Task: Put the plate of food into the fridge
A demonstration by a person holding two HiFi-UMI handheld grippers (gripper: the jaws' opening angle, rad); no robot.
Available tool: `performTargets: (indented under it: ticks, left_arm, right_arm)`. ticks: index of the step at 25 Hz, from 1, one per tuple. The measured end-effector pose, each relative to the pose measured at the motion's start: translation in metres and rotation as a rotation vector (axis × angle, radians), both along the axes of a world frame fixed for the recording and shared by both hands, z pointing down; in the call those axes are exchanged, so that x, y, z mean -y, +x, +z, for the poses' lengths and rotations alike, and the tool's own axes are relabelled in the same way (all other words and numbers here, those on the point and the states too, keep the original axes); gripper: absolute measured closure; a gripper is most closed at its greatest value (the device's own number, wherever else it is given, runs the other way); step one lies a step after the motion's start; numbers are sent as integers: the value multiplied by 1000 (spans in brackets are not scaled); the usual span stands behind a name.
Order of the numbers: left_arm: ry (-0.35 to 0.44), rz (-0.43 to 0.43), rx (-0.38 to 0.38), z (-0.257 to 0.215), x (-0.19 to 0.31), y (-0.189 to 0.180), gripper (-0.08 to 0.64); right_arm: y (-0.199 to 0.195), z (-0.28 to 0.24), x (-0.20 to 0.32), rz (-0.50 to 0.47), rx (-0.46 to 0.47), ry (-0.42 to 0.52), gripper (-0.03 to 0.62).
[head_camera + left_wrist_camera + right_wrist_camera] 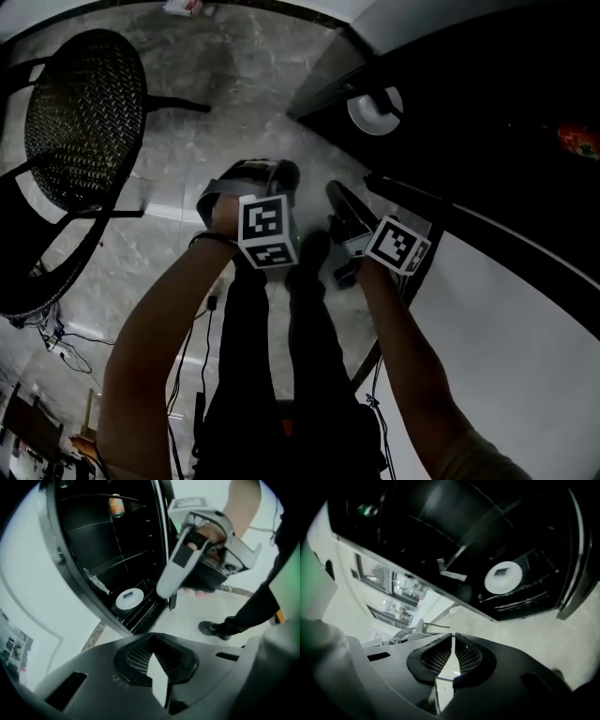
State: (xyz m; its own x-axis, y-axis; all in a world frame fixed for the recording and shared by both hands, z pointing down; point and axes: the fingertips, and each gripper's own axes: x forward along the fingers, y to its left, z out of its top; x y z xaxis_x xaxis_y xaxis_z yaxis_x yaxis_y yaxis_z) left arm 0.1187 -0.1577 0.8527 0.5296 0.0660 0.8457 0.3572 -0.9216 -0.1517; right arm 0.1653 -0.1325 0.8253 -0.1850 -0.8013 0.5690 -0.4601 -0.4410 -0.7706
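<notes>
Sitting low in open fridge (93, 550): white plate (129, 598), dark bit at centre; can (116, 506) high up inside. L tool (152, 655), R tool (453, 637) both closed, nothing betw jaws.

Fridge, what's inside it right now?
A white plate sits low on a rack in the fridge, with what looks like a can on a higher shelf. Dark corners hide anything else.

Both forearms side by side, left claw (152, 644) and right claw (453, 641) closed, empty.
</notes>
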Motion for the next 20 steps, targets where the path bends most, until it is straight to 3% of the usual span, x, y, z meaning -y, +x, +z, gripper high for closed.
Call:
performTargets:
  ticks: [6,13,20]
  left_arm:
    - [-20,-61,-3,-30,14,-24,551]
    - [-138,-272,-91,-62,23,-38,551]
    - [-237,-357,-104,-98,16,-67,551]
  right_arm:
    - [-11,-35,19,-64,-75,22,558]
    - [-34,-72,23,-176,-100,53,558]
    - [-72,-105,6,-238,-40,66,558]
